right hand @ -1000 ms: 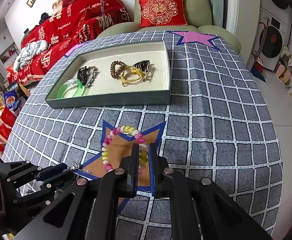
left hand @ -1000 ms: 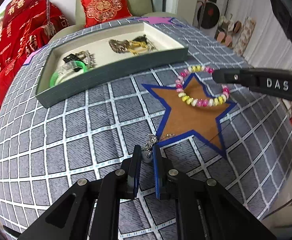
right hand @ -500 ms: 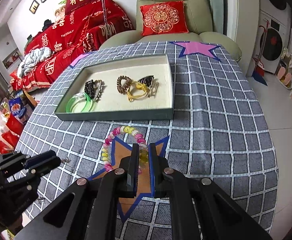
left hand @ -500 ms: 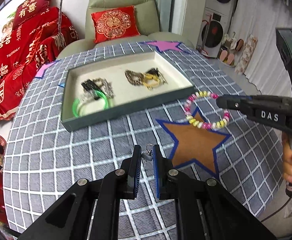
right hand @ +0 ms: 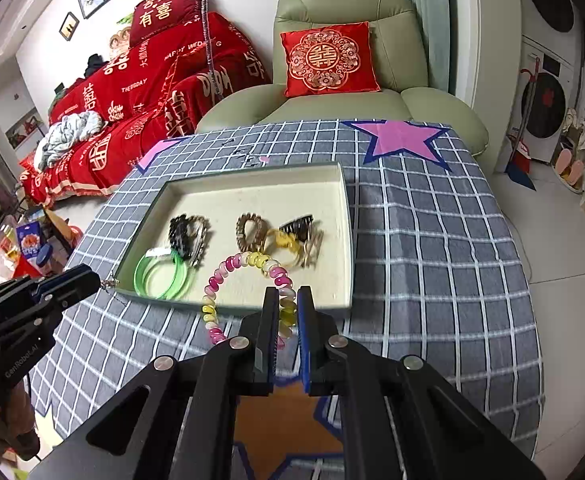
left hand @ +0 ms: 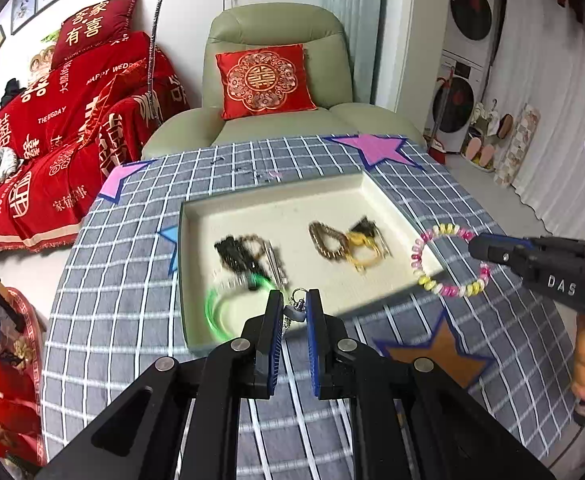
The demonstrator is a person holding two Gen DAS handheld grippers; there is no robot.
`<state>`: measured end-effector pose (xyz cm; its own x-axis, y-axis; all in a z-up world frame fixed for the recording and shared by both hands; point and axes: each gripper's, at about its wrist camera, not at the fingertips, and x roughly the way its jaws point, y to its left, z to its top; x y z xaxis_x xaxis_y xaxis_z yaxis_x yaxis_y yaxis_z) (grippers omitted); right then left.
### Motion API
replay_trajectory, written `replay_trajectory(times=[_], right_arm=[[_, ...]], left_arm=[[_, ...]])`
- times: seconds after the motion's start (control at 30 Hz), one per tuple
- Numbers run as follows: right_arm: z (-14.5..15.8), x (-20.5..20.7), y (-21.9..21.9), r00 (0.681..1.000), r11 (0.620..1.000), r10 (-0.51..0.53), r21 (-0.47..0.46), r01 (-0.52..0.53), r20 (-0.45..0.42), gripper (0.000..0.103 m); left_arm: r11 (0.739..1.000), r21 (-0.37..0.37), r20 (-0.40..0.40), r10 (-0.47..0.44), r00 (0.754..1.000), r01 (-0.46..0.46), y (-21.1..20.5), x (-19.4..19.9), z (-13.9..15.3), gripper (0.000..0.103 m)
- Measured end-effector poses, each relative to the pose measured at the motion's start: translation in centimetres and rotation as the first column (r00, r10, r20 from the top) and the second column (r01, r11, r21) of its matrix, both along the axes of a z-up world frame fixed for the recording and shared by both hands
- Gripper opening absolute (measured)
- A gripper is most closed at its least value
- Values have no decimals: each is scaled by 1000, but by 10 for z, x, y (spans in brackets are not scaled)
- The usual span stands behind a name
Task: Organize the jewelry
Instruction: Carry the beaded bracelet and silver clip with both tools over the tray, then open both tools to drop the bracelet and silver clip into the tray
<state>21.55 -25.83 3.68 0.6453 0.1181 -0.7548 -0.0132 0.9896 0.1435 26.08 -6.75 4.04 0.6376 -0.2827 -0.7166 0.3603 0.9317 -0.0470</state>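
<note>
My left gripper [left hand: 293, 311] is shut on a small silver pendant chain [left hand: 297, 307], held in the air over the near edge of the cream-lined tray [left hand: 292, 208]. My right gripper [right hand: 288, 305] is shut on a pink, yellow and white beaded bracelet [right hand: 232, 264], which hangs above the tray's [right hand: 252, 196] front wall. In the left wrist view the right gripper [left hand: 475, 246] carries the bracelet [left hand: 444, 286] over the tray's right corner. In the right wrist view the left gripper [right hand: 97, 280] shows at the tray's left corner with the chain [right hand: 109, 283].
In the tray lie a green bangle [right hand: 160, 276], a black piece [right hand: 182, 232], a brown bead bracelet [right hand: 250, 230] and a yellow band [right hand: 282, 240]. A brown star [left hand: 440, 356] and a pink star [right hand: 400, 140] mark the checked cloth. An armchair [right hand: 332, 92] stands behind the table.
Both grippers have risen and moved toward the tray. The bracelet came up off the brown star and the pendant chain off the cloth, each still gripped.
</note>
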Motion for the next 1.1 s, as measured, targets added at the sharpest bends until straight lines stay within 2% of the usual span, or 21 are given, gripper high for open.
replay_trajectory(times=[0.3,0.53,0.73,1.1], right_arm=[[-18,53,-5,998,999,-32,35,34,-48,10],[-41,88,-9,995,998,-49,38,53,-82,10],[-59,106,-13,993,996,-60,53,66,-105,10],[-82,119,-7,989,997,-62,43,68,-135,10]], left_arm=[[1000,7,-10,9,1000,-9,-23,51,-12,20],[999,26,-53,45,998,-44,-34,87,-39,20],[997,39,-84,67,994,-63,-38,105,-58,20],[995,71,-112,79,991,-71,-42,115,-80,20]])
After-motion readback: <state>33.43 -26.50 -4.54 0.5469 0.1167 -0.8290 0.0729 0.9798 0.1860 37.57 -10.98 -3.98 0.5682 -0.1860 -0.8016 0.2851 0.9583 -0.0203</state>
